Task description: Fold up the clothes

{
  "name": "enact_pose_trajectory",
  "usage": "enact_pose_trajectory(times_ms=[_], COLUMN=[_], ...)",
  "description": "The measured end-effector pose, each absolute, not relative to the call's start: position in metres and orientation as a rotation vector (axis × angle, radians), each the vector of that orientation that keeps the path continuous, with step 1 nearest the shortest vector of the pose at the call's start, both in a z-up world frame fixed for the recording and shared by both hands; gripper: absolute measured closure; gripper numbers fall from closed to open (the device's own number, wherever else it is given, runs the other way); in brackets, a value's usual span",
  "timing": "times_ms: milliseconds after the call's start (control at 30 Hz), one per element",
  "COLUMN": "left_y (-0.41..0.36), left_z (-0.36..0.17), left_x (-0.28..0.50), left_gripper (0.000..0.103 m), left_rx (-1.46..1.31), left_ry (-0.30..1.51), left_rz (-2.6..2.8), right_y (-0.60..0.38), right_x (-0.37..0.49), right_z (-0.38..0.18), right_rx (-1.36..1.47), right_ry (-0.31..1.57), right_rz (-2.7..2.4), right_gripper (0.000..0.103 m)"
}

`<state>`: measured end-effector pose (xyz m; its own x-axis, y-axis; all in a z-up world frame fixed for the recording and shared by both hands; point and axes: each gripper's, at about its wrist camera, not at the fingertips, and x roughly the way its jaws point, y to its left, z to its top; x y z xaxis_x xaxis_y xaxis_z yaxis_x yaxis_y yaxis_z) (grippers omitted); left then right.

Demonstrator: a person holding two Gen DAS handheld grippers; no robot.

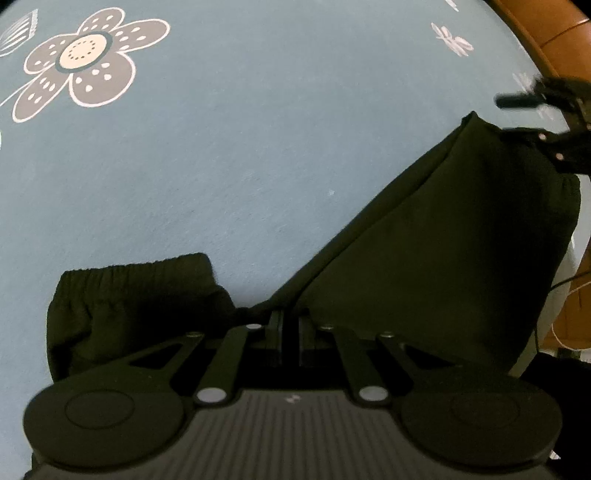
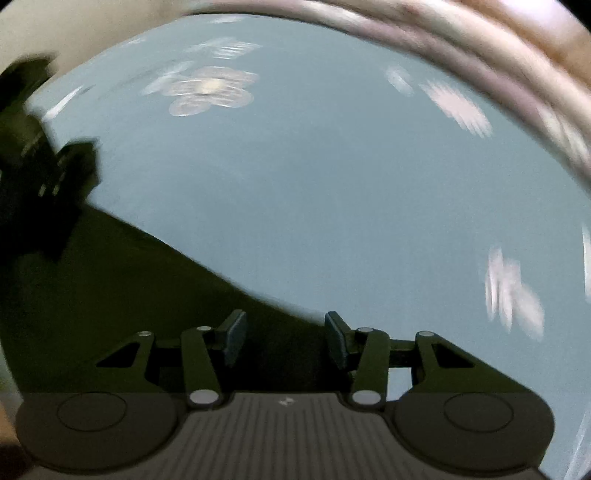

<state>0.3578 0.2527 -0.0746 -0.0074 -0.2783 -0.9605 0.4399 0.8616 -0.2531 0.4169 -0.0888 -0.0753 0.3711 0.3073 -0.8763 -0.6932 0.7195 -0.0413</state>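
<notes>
A black garment with an elastic gathered hem lies on the blue flowered cloth. My left gripper is shut on a pinch of the garment's fabric, and folds run up to its closed fingertips. In the left wrist view my right gripper hovers at the garment's far corner with its jaws apart. The right wrist view is blurred: the right gripper stands open over the edge of the black garment, nothing pressed between its pads. The left gripper shows as a dark shape at the left.
The blue cloth carries a large grey flower print and small white ones. A brown wooden surface lies past the cloth's right edge. Thin cables hang at the right.
</notes>
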Motion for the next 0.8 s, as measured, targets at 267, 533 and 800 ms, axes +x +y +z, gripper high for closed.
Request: enact_pose_trajectory(times_ms=[267, 533, 800], left_y=[0.243, 0.245, 0.252], left_z=[-0.09, -0.084, -0.087], left_x=[0.349, 0.342, 0.341], left_gripper=[0.098, 0.098, 0.093], left_rx=[0.101, 0.01, -0.011], left_ry=[1.443, 1.391, 1.398], left_rz=[-0.512, -0.423, -0.354], right_y=[-0.067, -0.068, -0.079], right_x=[0.448, 0.445, 0.444], right_z=[-0.109, -0.11, -0.118], right_rx=[-0.772, -0.847, -0.735], right_ry=[1.068, 1.079, 1.101], right_rz=[1.08, 1.119, 0.92], right_gripper=[0.056, 0.099, 0.088])
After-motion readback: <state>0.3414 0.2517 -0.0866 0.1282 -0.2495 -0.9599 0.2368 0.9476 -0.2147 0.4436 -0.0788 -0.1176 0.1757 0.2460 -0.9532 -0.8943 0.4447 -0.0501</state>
